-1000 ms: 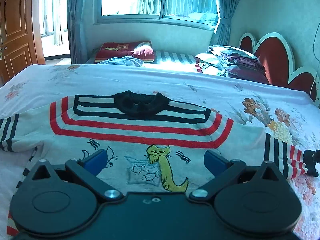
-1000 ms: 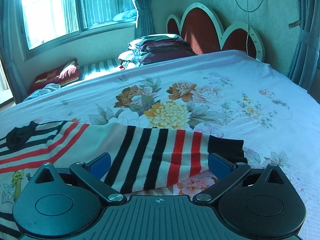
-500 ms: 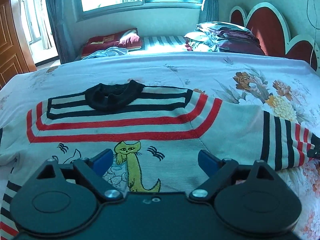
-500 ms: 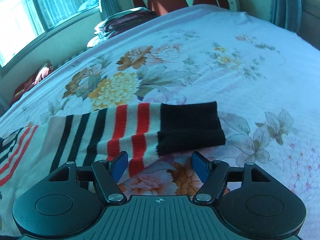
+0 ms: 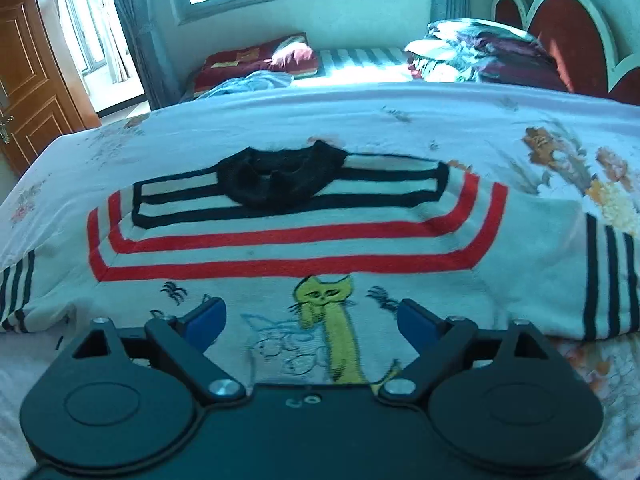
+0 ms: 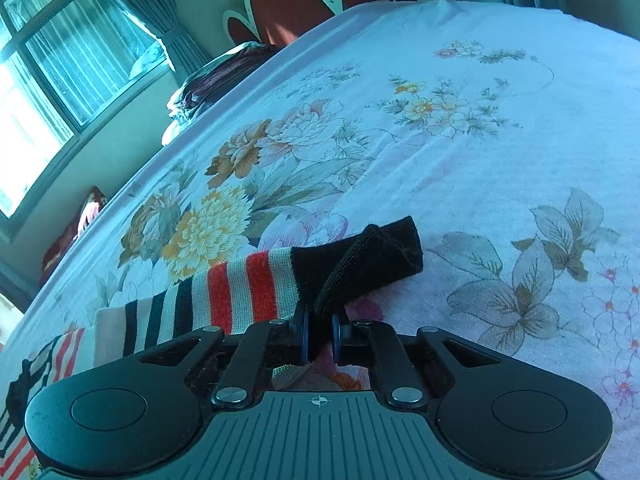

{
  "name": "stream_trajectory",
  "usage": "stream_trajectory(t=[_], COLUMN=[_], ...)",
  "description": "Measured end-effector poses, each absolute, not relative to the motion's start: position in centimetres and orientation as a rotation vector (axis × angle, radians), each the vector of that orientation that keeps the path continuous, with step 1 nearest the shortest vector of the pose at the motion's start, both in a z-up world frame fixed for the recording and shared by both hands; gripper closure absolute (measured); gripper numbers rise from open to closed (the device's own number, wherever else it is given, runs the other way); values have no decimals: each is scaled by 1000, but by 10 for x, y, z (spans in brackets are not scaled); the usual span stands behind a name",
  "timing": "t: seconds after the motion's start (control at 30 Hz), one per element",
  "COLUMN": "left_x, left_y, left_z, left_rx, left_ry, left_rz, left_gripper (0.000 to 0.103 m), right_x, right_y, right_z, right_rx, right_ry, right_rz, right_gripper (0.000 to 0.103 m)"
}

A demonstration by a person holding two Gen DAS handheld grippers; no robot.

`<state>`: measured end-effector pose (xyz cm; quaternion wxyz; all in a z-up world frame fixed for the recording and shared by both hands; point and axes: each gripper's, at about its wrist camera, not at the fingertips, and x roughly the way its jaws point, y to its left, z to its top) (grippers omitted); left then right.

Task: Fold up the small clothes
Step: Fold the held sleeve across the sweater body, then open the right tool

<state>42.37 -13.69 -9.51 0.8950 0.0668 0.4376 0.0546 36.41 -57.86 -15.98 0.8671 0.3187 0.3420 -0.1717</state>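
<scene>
Bedroom with a window, curtains and a red scalloped headboard; wide bed (image 5: 460, 128) under a pale floral sheet. Spread flat across it, front up, a child's striped sweater (image 5: 280, 240) with a black collar and a yellow cat on the chest. Left tongs (image 5: 312, 318) hovering low over the cat motif, spread wide, gripping nothing. Right tongs (image 6: 320, 334) pinched on the near edge of the black cuff (image 6: 360, 264) at the end of the right sleeve, cuff bunched and lifted off the sheet.

Risks, as judgement: thin bite on the knit edge, so could slip out mid-swing; sheet possibly caught in the pinch too and dragged along; body unpinned, so pulling the sleeve may skew the whole sweater.

Against half a second ago: right tongs then spread, cuff flat; now closed on it. Left tongs now centred on the cat.
</scene>
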Motion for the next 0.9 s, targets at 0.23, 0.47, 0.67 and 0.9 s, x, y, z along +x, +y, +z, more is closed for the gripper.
stream_trajectory(t=[0.23, 0.47, 0.67, 0.9], left_x=[413, 417, 423, 432], left_y=[-71, -15, 43, 103], left_z=[-97, -107, -103, -105], left_rx=[77, 96, 69, 44], left_ry=[872, 914, 886, 877], left_rz=[193, 175, 110, 68], left_gripper=[2, 10, 12, 13], right_x=[388, 413, 428, 442], right_y=[-516, -386, -260, -139], right_z=[-122, -102, -102, -112], right_rx=[483, 350, 238, 153], right_ry=[671, 685, 719, 753], right_rz=[-221, -14, 88, 186], right_gripper=[96, 96, 96, 96])
